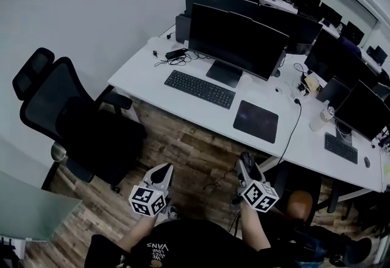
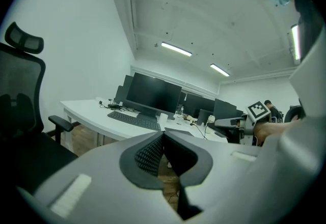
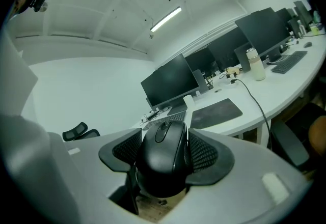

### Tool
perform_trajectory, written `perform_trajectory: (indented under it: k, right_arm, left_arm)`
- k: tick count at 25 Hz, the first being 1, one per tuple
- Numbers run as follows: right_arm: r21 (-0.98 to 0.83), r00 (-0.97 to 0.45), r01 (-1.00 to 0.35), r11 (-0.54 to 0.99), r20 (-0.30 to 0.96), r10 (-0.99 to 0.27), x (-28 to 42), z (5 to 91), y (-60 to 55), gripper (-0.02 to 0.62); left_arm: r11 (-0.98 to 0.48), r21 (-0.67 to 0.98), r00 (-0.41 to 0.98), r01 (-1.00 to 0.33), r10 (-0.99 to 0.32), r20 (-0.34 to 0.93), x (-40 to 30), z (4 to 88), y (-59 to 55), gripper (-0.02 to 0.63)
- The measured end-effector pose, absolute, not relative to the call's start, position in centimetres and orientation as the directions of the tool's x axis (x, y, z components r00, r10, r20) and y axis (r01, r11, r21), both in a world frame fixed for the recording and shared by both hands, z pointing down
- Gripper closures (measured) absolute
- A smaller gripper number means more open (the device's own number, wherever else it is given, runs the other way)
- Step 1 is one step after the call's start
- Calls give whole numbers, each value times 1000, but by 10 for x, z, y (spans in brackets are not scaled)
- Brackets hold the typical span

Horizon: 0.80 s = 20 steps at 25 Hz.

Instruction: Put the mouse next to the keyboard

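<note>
A black mouse sits clamped between the jaws of my right gripper, which is shut on it; in the head view that gripper hangs over the wooden floor, short of the desk's front edge. My left gripper is level with it to the left, and in its own view the left gripper has its tips touching with nothing between them. The black keyboard lies on the white desk in front of the nearest monitor. A dark mouse pad lies to the keyboard's right.
A black office chair stands left of me, close to the desk's corner. A black cable runs off the desk edge beside the pad. More monitors, a second keyboard and a bottle fill the right side. An orange stool is at my right.
</note>
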State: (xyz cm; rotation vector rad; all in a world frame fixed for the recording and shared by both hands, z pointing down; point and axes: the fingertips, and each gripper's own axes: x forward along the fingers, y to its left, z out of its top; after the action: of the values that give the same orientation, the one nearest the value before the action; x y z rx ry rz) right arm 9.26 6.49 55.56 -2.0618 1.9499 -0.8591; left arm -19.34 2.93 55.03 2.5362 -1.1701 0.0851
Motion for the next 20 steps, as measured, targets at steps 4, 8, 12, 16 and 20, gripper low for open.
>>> perform_trajectory:
  k: [4,8,12,16,20]
  right_arm:
    - [-507,26,-846,-168,275,-961,72,556,59,308]
    - [-502,71,-840,-207,277,-958,55,556,57,308]
    - [-498,107,-833,-241,282,-953,42,559,59,308]
    - [-490,127,-831,-264,295,-947,37,560,61,308]
    - [-483,139,-831,-277,301,-943,40,562,60,308]
  left_arm:
    - [-648,278,702,-709,-685,195,-208,550,8,603]
    - [-696,272,746,-665,-636,196,-217,549,-8,603]
    - [-727,272,776,-630,-598,198,-223,552,-20,603]
    - [-746,280,797,-604,-571,198,-221,557,-30,603]
    - [-762,286,814,-581,-548,193,-209,558,-37,604]
